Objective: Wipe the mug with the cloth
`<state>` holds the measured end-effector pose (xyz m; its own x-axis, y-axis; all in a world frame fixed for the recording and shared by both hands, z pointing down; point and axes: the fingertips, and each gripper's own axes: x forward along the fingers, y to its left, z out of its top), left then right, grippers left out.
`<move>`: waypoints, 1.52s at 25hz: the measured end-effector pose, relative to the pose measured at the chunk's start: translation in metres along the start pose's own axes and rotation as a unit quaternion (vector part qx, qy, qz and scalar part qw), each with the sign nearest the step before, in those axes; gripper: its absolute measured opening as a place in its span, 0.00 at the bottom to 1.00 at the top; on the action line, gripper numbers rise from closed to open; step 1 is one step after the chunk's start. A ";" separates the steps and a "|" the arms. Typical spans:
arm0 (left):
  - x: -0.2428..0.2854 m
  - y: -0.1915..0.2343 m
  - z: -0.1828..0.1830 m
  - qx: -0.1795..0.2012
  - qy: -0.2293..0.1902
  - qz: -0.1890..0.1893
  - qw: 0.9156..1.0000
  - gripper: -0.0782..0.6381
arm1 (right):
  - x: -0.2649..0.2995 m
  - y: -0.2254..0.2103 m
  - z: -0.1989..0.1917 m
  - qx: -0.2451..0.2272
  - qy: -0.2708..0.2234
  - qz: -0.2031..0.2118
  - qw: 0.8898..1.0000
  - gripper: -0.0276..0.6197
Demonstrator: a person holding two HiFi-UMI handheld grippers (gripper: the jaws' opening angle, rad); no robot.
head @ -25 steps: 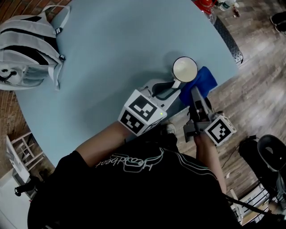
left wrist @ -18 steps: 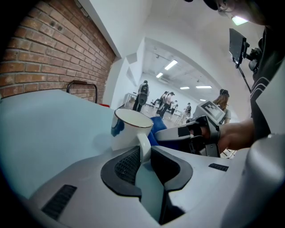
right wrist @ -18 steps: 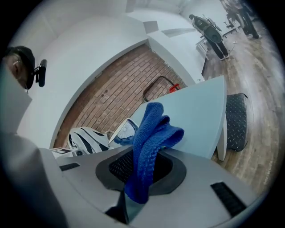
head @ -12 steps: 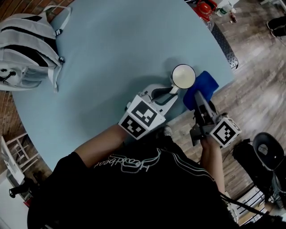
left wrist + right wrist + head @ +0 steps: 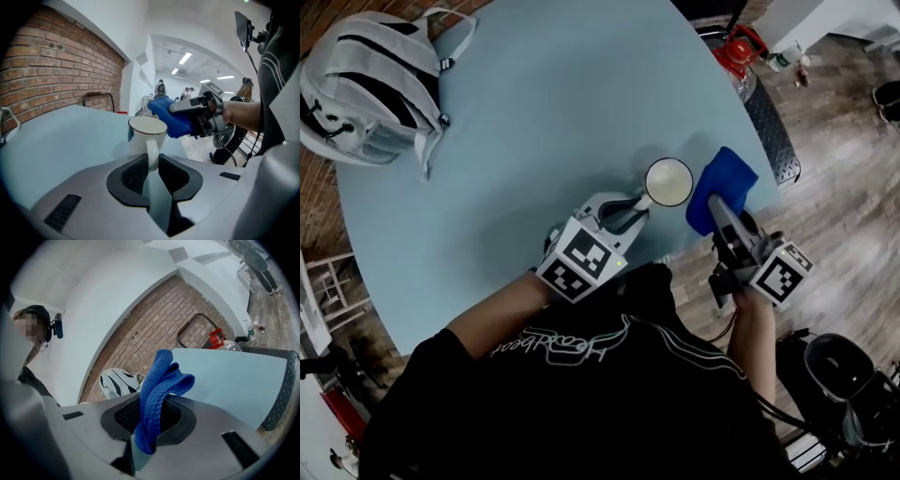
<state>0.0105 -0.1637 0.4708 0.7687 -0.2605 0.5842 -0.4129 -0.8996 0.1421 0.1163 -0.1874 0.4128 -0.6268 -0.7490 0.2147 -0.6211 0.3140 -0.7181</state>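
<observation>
The mug is sitting close to the table's near right edge, its open mouth facing up and its handle pointing back toward the person. The left gripper is reaching in from the near edge and is clenching that handle. In the left gripper view the jaws are standing a little apart, with the thin white handle pinched between the dark pads. Whether the mug's base is resting on the table or is raised just off it is not showing clearly.

The right gripper is coming in over the table's right edge and is grasping the blue cloth. In the right gripper view the jaws are pressing on the folded cloth, which is bunching up and sticking out past the fingertips. The cloth is hanging just beside the mug's right side, at about rim level. The head view is showing a thin gap between the two, while in the left gripper view the cloth is overlapping the rim, so contact is not certain.

A grey and white backpack is lying at the table's far left edge, well apart from the mug
</observation>
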 end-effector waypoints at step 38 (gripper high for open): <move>-0.007 0.022 0.002 -0.012 -0.017 0.185 0.983 0.21 | 0.049 -0.048 -0.022 -0.104 0.233 0.065 0.965 0.14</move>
<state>-0.0030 -0.1827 0.4678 0.5797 -0.5792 0.5731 -0.6776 -0.7333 -0.0557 0.1057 -0.2266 0.4724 -0.8187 -0.3678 0.4410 -0.5742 0.5339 -0.6206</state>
